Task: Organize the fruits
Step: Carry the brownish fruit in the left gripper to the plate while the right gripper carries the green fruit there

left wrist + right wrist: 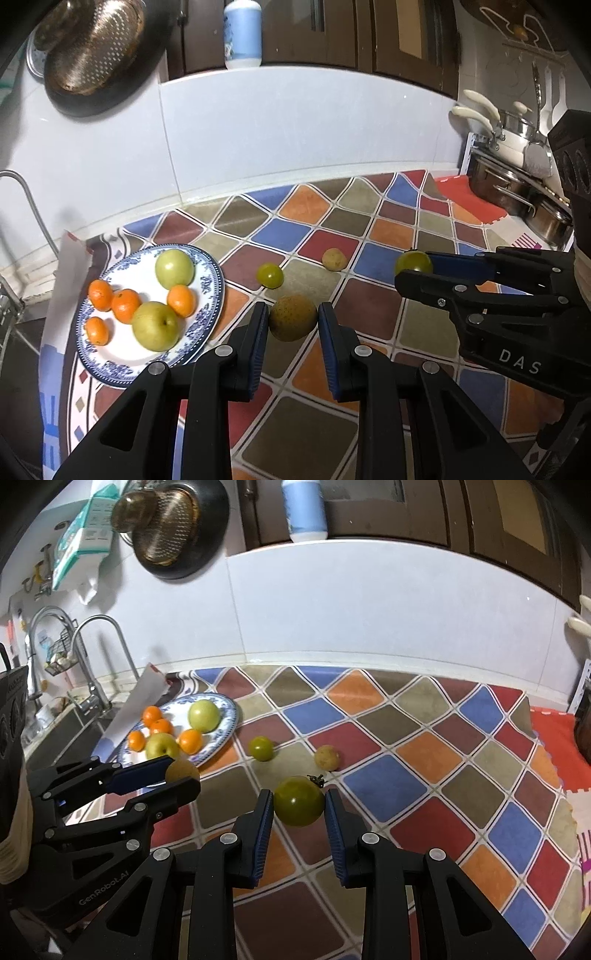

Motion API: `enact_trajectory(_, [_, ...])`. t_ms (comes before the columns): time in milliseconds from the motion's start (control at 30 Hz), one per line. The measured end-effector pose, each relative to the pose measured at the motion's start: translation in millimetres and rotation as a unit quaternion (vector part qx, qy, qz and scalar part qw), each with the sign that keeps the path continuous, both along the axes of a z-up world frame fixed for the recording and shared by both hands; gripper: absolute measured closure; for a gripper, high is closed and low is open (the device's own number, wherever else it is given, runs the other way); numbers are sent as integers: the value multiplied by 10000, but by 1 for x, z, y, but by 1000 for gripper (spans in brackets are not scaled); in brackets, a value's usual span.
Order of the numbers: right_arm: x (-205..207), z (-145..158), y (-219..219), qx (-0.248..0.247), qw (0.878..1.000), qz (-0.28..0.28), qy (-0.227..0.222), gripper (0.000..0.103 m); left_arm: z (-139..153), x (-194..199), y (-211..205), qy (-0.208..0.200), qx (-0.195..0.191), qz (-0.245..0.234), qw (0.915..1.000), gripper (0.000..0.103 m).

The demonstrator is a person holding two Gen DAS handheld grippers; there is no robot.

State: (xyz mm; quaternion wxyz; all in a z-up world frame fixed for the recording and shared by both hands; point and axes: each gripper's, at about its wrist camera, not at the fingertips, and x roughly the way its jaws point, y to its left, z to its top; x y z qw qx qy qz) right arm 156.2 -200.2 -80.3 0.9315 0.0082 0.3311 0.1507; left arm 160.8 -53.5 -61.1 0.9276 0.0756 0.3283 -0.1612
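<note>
The left tool is gripping a brown pear between its pads — the right tool is clenching a green tomato. Ahead of both, a smaller green fruit and a tan fruit are lying on the desk; left of the left tool, a plate is holding oranges and apples.

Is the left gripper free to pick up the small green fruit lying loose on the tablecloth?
Probably not yet: the left gripper is shut on a brown round fruit, though the small green fruit lies unobstructed.
</note>
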Motion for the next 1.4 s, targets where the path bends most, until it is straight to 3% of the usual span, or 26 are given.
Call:
enact_trajectory(733, [-46,35,57,69,9986,260,-446,74,36,-48,61,-506,-101,251,9984,75])
enact_trajectory(1400, [-47,45,131,148,9972,379,-625,74,48,-48,135,-714,-16,335,9969,75])
